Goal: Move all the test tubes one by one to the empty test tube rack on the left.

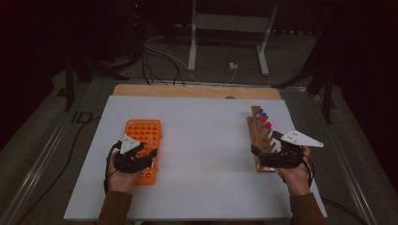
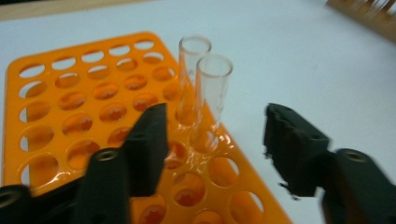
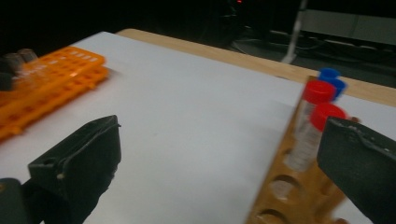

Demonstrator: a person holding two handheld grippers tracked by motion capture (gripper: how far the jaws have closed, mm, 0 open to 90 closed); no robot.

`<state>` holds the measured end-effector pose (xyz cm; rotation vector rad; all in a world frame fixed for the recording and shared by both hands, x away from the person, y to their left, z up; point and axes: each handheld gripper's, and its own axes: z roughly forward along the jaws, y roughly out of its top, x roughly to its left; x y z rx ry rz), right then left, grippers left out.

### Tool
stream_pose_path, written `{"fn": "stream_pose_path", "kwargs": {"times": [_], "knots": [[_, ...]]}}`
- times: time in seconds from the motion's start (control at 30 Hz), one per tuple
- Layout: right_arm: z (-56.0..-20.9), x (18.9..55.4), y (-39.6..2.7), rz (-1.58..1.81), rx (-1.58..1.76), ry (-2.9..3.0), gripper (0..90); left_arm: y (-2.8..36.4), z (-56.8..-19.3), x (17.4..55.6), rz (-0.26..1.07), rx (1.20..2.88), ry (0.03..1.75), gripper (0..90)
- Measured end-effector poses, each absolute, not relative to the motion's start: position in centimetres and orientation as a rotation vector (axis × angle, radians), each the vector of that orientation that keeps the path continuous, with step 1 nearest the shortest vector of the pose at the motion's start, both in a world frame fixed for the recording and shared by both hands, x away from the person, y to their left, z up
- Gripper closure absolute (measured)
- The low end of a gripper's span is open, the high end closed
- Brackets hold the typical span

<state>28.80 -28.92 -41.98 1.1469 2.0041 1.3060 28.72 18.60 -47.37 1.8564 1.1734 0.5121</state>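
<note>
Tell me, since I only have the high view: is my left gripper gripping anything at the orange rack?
Observer: No. In the left gripper view the left gripper is open. Two clear tubes stand uncapped in the orange rack ahead of its jaws, with a gap on either side.
Operator: And the right one?
Observer: The right gripper is open wide and empty. The red-capped tubes in the wooden rack stand just ahead of one jaw, not between the two.

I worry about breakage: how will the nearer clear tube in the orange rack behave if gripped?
The nearer clear tube looks thin-walled and smooth, so probably fragile and slippery. It stands tall above the orange rack and leans slightly, so a sideways push may tilt it.
</note>
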Motion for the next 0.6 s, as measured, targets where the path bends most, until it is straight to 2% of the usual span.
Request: {"fn": "stream_pose_path", "kwargs": {"times": [0.07,0.1,0.13,0.23,0.33,0.43,0.5,0.6], "knots": [[-42.0,29.2,-29.3,1.269,1.160,2.003,0.3,18.8,-47.1,28.5,0.515,1.825,1.167,26.4],[-42.0,29.2,-29.3,1.269,1.160,2.003,0.3,18.8,-47.0,28.3,0.517,1.813,1.163,26.4],[-42.1,29.4,-29.7,1.258,1.163,1.999,3.6,18.8,-46.9,28.2,0.522,1.805,1.161,18.5],[-42.1,29.8,-29.9,1.249,1.179,1.995,5.0,18.7,-46.5,28.0,0.533,1.782,1.155,14.4],[-42.4,30.7,-30.4,1.223,1.216,1.987,7.4,18.5,-46.2,27.7,0.553,1.769,1.142,1.9],[-42.6,31.8,-30.7,1.192,1.257,1.975,15.4,18.5,-45.8,27.5,0.576,1.737,1.122,0.2],[-42.9,32.5,-30.9,1.174,1.266,1.982,27.8,18.5,-45.6,27.3,0.602,1.731,1.123,0.2],[-43.5,33.3,-31.1,1.136,1.302,1.966,38.1,18.8,-45.6,27.1,0.621,1.720,1.138,0.2]]}}
